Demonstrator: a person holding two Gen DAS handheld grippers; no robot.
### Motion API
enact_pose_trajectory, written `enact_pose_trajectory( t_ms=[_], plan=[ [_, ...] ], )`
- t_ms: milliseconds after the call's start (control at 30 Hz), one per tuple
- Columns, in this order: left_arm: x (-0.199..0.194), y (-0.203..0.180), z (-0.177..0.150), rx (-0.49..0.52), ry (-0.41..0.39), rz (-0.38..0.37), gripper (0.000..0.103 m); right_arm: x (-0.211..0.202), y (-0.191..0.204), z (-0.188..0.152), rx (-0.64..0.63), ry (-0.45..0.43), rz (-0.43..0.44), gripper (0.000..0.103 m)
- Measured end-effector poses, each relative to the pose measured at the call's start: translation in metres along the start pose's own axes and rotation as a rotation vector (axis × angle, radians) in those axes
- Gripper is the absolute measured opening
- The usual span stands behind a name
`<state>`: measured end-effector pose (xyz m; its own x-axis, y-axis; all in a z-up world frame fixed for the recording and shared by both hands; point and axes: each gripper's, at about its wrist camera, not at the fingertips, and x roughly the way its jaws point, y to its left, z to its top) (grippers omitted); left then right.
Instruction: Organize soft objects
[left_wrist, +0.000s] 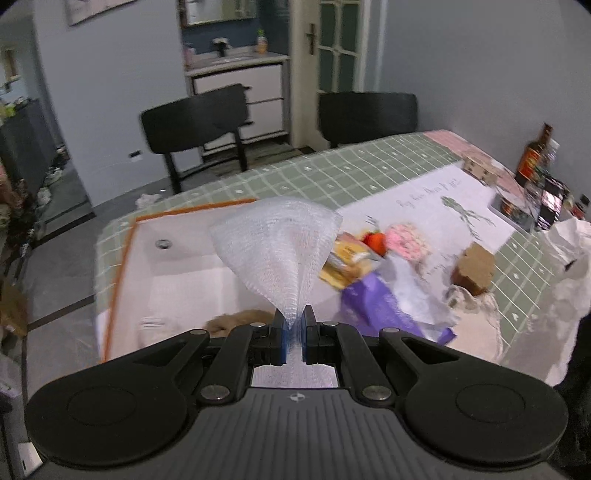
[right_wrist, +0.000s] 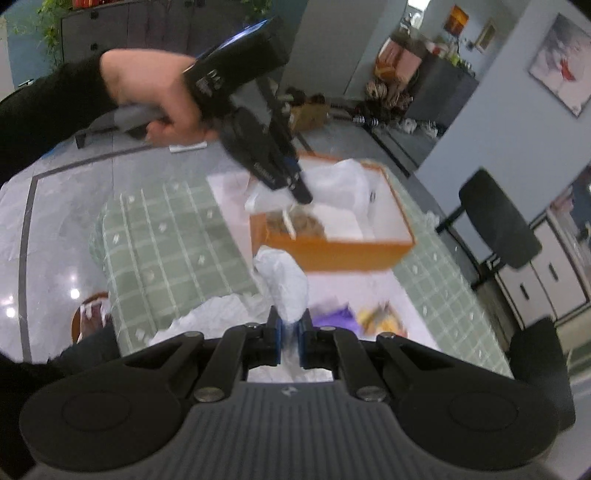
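My left gripper (left_wrist: 294, 325) is shut on a white foam mesh sleeve (left_wrist: 277, 243) that fans out above the open orange box (left_wrist: 122, 254). In the right wrist view the left gripper (right_wrist: 295, 184) hangs over the orange box (right_wrist: 332, 251), with the white mesh (right_wrist: 343, 184) inside it beside a brown fluffy thing (right_wrist: 303, 225). My right gripper (right_wrist: 290, 325) is shut on a crumpled white paper or plastic piece (right_wrist: 284, 280), held above the table in front of the box.
A pile of soft items lies on the table: a purple bag (left_wrist: 373, 306), a yellow packet (left_wrist: 343, 262), a pink knit piece (left_wrist: 406, 240), a brown paper box (left_wrist: 474, 267) and white crumpled paper (left_wrist: 569, 258). Bottles (left_wrist: 532, 158) stand far right. Two black chairs (left_wrist: 195, 122) stand behind the table.
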<state>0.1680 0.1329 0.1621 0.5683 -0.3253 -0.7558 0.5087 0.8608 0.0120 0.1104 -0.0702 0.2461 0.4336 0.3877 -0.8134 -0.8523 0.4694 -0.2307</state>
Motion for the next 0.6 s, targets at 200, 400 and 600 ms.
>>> enact_pose_trajectory(
  t_ms=[200, 400, 600],
  plan=[
    [-0.013, 0.039, 0.003, -0.066, -0.019, 0.041, 0.007, 0.019, -0.023, 0.059, -0.005, -0.042, -0.067, 0.006],
    [-0.006, 0.071, 0.017, -0.12, -0.036, 0.053, 0.007, 0.019, -0.075, 0.112, 0.07, -0.124, -0.16, 0.006],
    [0.016, 0.101, 0.028, -0.169, -0.036, 0.038, 0.007, 0.041, -0.111, 0.157, 0.106, -0.13, -0.221, 0.006]
  ],
)
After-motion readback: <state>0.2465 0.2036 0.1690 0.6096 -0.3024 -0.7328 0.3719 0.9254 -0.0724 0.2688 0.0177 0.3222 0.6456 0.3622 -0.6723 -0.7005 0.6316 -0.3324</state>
